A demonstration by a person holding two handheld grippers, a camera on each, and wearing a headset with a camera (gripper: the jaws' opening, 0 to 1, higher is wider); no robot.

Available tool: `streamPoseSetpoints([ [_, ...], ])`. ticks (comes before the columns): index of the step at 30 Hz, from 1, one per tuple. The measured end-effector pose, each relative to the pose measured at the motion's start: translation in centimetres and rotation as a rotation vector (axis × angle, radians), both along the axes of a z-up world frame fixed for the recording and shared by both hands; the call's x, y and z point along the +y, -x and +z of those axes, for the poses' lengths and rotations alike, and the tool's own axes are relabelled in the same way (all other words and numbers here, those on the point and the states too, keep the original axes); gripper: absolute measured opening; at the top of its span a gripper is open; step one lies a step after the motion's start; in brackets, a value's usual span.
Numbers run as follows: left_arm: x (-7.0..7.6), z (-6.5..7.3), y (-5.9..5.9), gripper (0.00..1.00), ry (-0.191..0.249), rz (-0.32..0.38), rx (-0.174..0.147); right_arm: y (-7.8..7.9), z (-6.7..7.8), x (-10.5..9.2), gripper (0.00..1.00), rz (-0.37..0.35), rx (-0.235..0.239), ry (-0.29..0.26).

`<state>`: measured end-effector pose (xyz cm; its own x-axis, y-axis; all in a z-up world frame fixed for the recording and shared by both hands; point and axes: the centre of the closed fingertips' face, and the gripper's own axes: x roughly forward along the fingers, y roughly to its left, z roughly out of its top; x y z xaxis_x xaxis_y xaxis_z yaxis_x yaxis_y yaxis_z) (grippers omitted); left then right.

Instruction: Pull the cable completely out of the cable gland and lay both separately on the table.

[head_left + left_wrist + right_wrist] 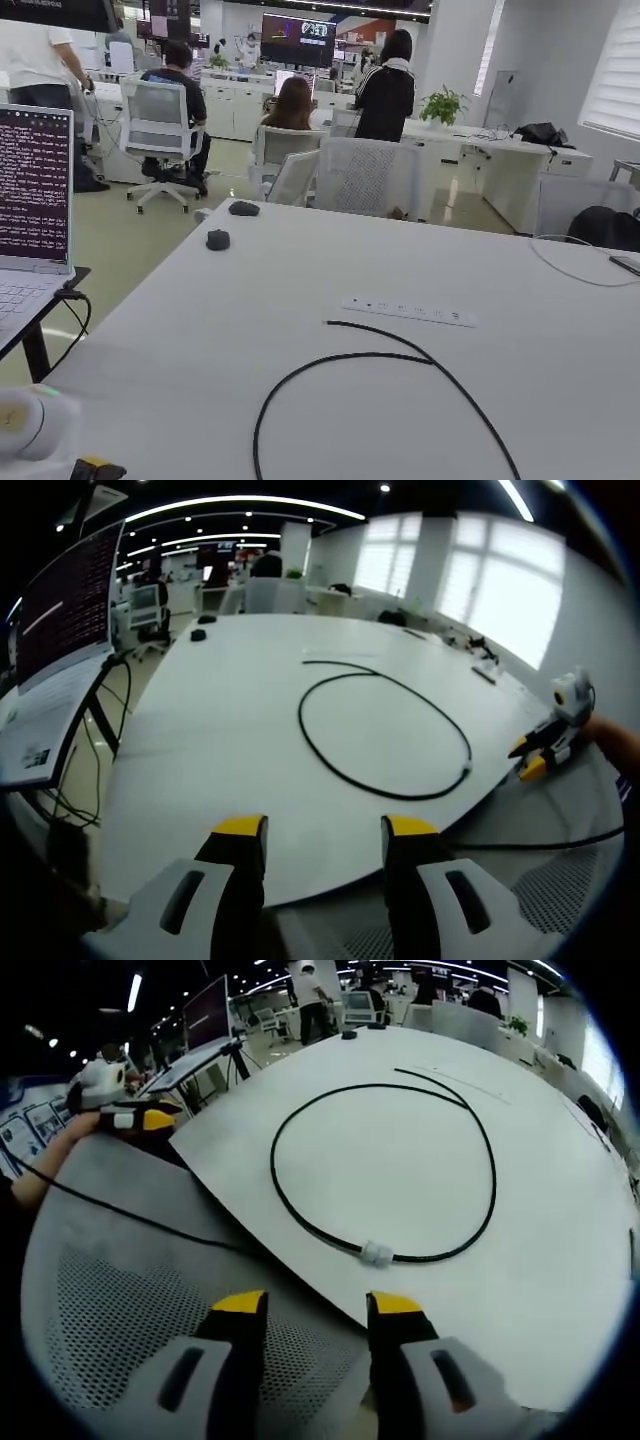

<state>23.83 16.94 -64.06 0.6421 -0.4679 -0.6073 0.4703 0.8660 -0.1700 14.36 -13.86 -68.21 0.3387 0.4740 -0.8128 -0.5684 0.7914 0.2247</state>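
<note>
A black cable (300, 372) lies in a wide loop on the white table (200, 330). Its white cable gland (377, 1253) is still on the cable (273, 1165), near the table's front edge. In the left gripper view the gland (467, 771) is a small white bead on the loop (301, 725). My left gripper (325, 830) is open and empty, held off the table edge. My right gripper (317, 1305) is also open and empty, just short of the gland. The right gripper (548, 750) and the left gripper (125, 1115) each appear in the other's view. A corner of the left gripper (90, 468) pokes in at bottom left.
A white power strip (408, 311) lies beyond the loop, with two dark mice (218, 239) further back. A laptop (35, 190) stands on a side stand at left. A grey mesh chair seat (130, 1290) sits below the table's near edge. Office chairs and people are behind.
</note>
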Motion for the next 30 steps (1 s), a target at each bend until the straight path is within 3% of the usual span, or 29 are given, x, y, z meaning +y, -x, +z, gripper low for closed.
streamPoseSetpoints([
  [2,0.0,0.0,0.0,0.46,0.002,0.0,-0.001,0.2,-0.3,0.0,0.44,0.06,0.012,0.002],
  [4,0.0,0.1,-0.1,0.46,0.003,0.0,-0.002,0.7,-0.9,-0.3,0.43,0.093,0.056,0.022],
  [7,0.0,0.0,-0.1,0.46,0.004,-0.001,-0.002,0.3,-1.4,-0.7,0.44,0.114,0.057,0.04],
  [10,-0.1,0.0,-0.1,0.46,0.002,-0.005,-0.002,-0.1,-2.0,-1.4,0.44,0.173,0.068,0.091],
  [13,-0.1,0.0,-0.1,0.46,0.003,-0.006,-0.001,-0.7,-2.5,-1.9,0.44,0.24,0.054,0.138],
  [15,-0.1,0.0,-0.1,0.46,0.003,-0.006,-0.002,-1.4,-2.7,-2.1,0.42,0.302,0.02,0.176],
  [17,-0.1,0.1,0.0,0.46,0.005,-0.005,-0.002,-2.0,-3.3,-2.9,0.39,0.384,0.003,0.272],
  [19,-0.1,0.1,0.0,0.48,0.013,-0.004,-0.001,-2.7,-3.7,-3.2,0.38,0.451,-0.017,0.325],
  [21,0.0,0.1,-0.1,0.47,0.012,0.0,-0.002,-3.7,-4.1,-3.1,0.38,0.492,-0.044,0.356],
  [24,0.0,0.1,-0.1,0.47,0.012,-0.003,-0.002,-4.7,-4.6,-2.4,0.34,0.536,-0.062,0.346],
  [26,-0.1,0.1,0.0,0.48,0.012,-0.006,-0.001,-5.2,-5.1,-2.3,0.28,0.558,-0.056,0.357],
  [28,-0.3,0.1,0.0,0.48,0.016,-0.012,0.0,-5.9,-5.7,-2.8,0.19,0.604,-0.051,0.411],
  [30,-0.2,0.0,0.0,0.48,0.011,-0.013,0.003,-6.1,-6.1,-2.4,0.21,0.622,-0.045,0.412],
])
